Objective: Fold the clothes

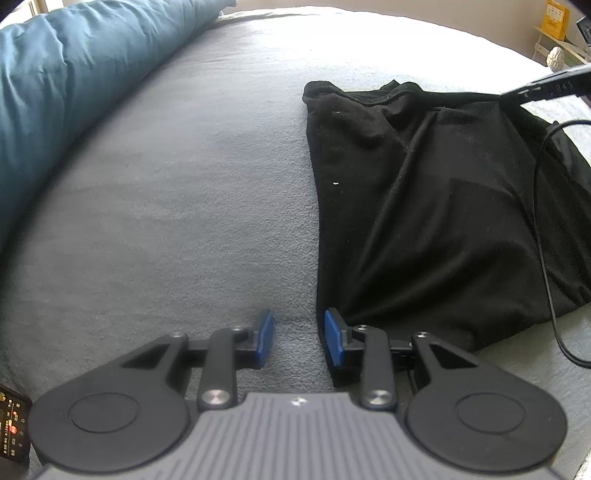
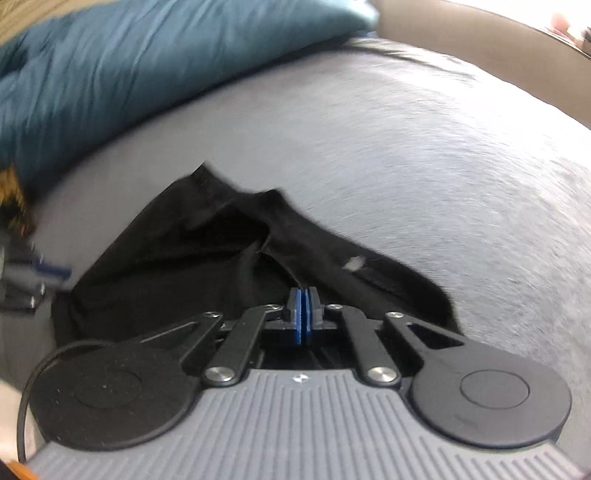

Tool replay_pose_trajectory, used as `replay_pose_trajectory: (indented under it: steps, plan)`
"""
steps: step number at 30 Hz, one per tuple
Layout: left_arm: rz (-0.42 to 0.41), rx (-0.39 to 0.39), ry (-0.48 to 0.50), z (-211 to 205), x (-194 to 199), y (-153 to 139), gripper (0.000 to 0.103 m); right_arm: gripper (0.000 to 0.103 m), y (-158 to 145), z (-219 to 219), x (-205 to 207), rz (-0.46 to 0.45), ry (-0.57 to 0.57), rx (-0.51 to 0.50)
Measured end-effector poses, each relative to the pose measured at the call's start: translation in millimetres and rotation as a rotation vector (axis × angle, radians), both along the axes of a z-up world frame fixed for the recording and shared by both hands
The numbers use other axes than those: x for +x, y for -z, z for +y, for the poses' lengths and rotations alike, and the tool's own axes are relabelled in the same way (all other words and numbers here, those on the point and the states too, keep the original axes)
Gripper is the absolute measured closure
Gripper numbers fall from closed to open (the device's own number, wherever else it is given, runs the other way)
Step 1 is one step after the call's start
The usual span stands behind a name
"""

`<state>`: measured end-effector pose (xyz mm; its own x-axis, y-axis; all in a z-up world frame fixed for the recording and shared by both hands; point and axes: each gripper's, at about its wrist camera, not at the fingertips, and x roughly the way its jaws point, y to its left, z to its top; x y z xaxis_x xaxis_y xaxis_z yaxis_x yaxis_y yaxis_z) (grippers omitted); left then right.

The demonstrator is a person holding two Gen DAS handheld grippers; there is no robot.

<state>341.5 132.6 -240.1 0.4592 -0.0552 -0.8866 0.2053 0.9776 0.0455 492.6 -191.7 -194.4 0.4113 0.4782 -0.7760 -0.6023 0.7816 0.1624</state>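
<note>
On the grey bed cover [image 1: 166, 221], right of the blue pillow [image 1: 74, 74], the black garment [image 1: 424, 221] is lying partly bunched up. Beside its near corner, the left gripper [image 1: 299, 338] is sitting with its pads apart, one pad touching the cloth edge. Over the garment, the right gripper [image 2: 303, 317] is pinching its pads together (it looks like cloth is between them), probably so an edge can be lifted and folded.

A grey bed [image 1: 166, 184] spreads ahead of the jaws. A teal duvet [image 1: 74, 81] is bunched far ahead to their left. A yellow box [image 1: 554, 18] sits on a shelf [image 1: 561, 46] far ahead, right.
</note>
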Motion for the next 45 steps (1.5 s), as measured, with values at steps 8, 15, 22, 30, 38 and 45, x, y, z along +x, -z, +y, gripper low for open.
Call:
replay_pose_trajectory:
  steps: [8,15,22,30,38,45]
  plan:
    - [-0.007,0.023,0.016,-4,-1,0,0.070,0.103,20,-2,17,-0.015,0.075,0.009]
    - [0.000,0.048,0.029,-9,-1,-2,0.070,0.100,38,-50,45,0.069,0.434,0.230]
    - [0.006,0.078,0.055,-13,1,-1,0.069,0.098,-19,-119,9,-0.067,0.404,0.086]
    - [0.001,0.119,0.069,-18,0,-3,0.067,0.084,16,-61,-25,-0.155,-0.105,-0.349]
    - [-0.004,0.155,0.092,-24,-1,-3,0.067,0.073,41,-39,-27,-0.178,-0.375,-0.510]
    - [-0.008,0.178,0.107,-28,-2,-3,0.067,0.068,41,-43,-11,-0.116,-0.396,-0.473]
